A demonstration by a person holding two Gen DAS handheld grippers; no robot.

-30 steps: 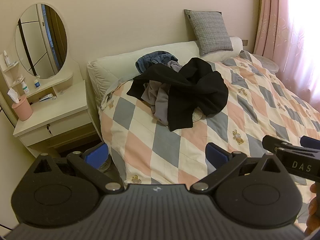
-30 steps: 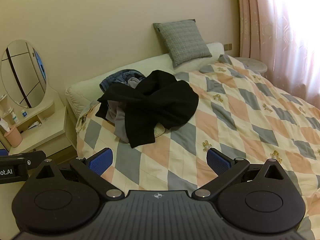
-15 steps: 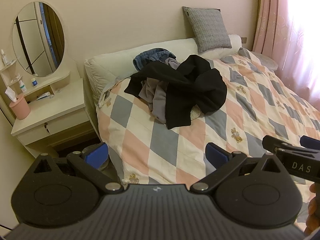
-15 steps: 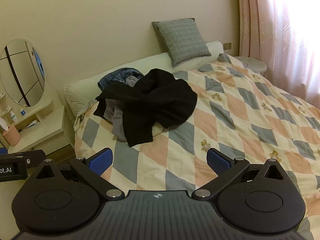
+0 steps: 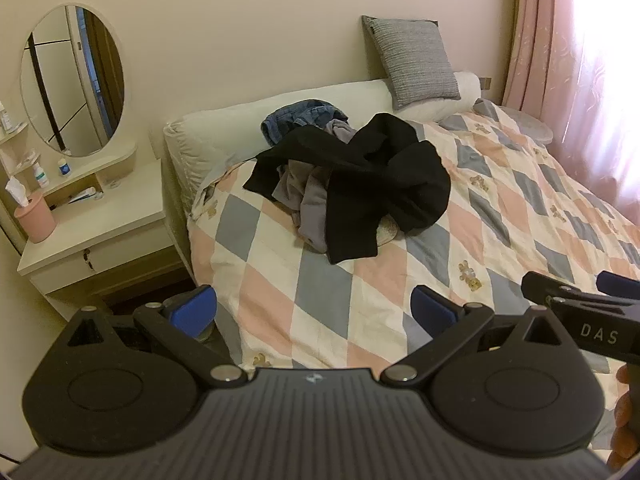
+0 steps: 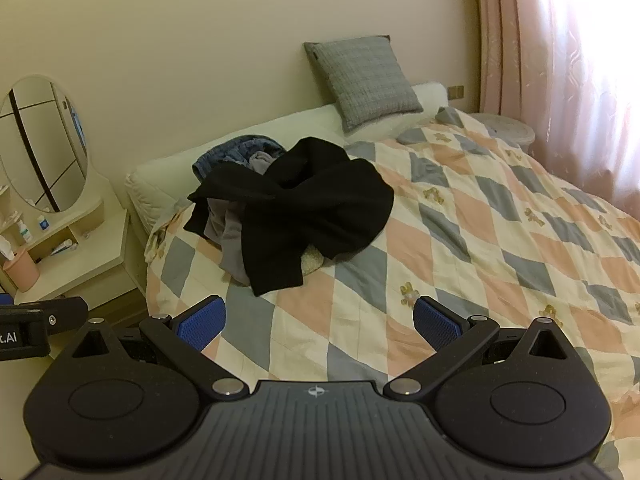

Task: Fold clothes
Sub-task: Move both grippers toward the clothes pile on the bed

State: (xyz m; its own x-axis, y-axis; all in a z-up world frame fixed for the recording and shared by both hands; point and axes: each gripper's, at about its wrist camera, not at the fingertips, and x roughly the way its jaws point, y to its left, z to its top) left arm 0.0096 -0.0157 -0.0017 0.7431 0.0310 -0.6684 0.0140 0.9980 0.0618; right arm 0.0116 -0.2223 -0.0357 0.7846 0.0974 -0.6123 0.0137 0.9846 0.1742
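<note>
A heap of clothes lies near the head of the bed: a black garment (image 5: 380,184) (image 6: 308,208) on top, a grey one (image 5: 308,200) (image 6: 230,236) under it, and blue denim (image 5: 296,120) (image 6: 232,152) behind. My left gripper (image 5: 314,312) is open and empty, hovering over the quilt's near edge well short of the heap. In the right wrist view my right gripper (image 6: 318,322) is open too, with nothing between its blue pads. The right gripper's side (image 5: 580,304) shows at the right of the left wrist view.
The bed has a pink, grey and cream diamond quilt (image 5: 500,220) (image 6: 500,220). A grey cushion (image 5: 416,60) leans on the wall. A white dresser (image 5: 92,236) with an oval mirror and a pink cup (image 5: 34,218) stands left. Pink curtains (image 6: 560,60) hang on the right.
Both grippers have drifted slightly; the clothes heap sits a little lower and further left in both views. Both stay open and nothing has been touched.
</note>
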